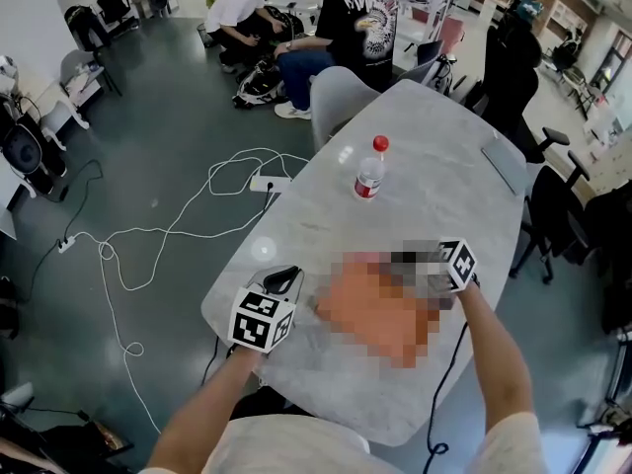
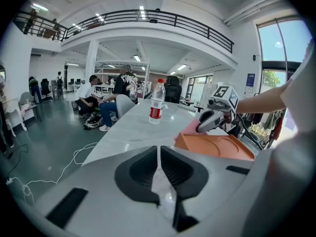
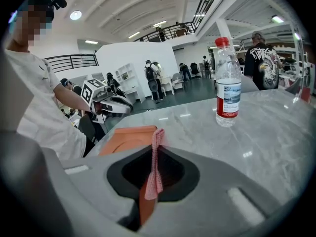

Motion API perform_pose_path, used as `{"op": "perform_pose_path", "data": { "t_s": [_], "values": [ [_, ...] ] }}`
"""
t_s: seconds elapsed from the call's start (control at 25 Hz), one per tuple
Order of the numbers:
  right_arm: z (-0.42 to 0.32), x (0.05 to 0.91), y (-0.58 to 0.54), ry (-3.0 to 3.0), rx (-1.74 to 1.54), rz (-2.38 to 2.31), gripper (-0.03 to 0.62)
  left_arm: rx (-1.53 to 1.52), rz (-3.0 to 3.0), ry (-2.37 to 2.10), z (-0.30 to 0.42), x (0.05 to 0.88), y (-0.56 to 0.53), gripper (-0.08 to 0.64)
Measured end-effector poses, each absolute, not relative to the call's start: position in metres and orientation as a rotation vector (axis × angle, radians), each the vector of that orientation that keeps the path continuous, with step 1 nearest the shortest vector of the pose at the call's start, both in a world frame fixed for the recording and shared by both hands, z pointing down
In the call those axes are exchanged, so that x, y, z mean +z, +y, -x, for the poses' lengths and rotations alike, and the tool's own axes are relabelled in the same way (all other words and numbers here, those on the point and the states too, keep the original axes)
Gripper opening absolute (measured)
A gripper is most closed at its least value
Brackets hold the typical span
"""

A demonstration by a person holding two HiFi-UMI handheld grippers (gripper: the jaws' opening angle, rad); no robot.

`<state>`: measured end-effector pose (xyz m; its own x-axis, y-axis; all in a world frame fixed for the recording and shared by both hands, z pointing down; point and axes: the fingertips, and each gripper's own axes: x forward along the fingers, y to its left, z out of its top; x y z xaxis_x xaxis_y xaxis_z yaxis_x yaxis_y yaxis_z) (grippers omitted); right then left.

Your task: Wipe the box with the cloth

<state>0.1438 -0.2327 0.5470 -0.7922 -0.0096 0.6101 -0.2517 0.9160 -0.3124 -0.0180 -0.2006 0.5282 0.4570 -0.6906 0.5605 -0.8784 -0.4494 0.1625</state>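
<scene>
Step in hand: judging by where things lie, the wiping is just beginning or under way, since the cloth is being held at the box's edge and not yet out over its top.
Right gripper: the right gripper is pinching a pink cloth tight between its closed jaws, with the loose end sticking forward.
Left gripper: the left gripper is resting with its jaws drawn together and gripping nothing. Only bare stone is showing through the slit below them.
Box: the orange box is lying flat on the counter between the two grippers, with round recesses in its upper face.
Cloth against box: the cloth is reaching the box's rim on the right gripper's side. Whether it is pressing on the surface I cannot tell.
Left gripper's place: it is sitting just beside the box's near-left side, apart from it.
Nearby: a water bottle is standing upright, well apart from the box.
Next move: probably sweeping the cloth across the top while keeping it pinched and pressed down. The light box may be sliding, so the left gripper will likely be needed for bracing it.
</scene>
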Motion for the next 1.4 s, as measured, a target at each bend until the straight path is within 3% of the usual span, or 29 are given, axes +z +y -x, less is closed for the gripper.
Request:
{"op": "perform_pose_path", "data": {
  "t_s": [1.4],
  "values": [
    [-0.230, 0.542, -0.182, -2.351, 0.623, -0.360, 0.015, 0.599, -2.382, -1.170, -0.027, 0.529, -0.204, 0.026]
  ]
}}
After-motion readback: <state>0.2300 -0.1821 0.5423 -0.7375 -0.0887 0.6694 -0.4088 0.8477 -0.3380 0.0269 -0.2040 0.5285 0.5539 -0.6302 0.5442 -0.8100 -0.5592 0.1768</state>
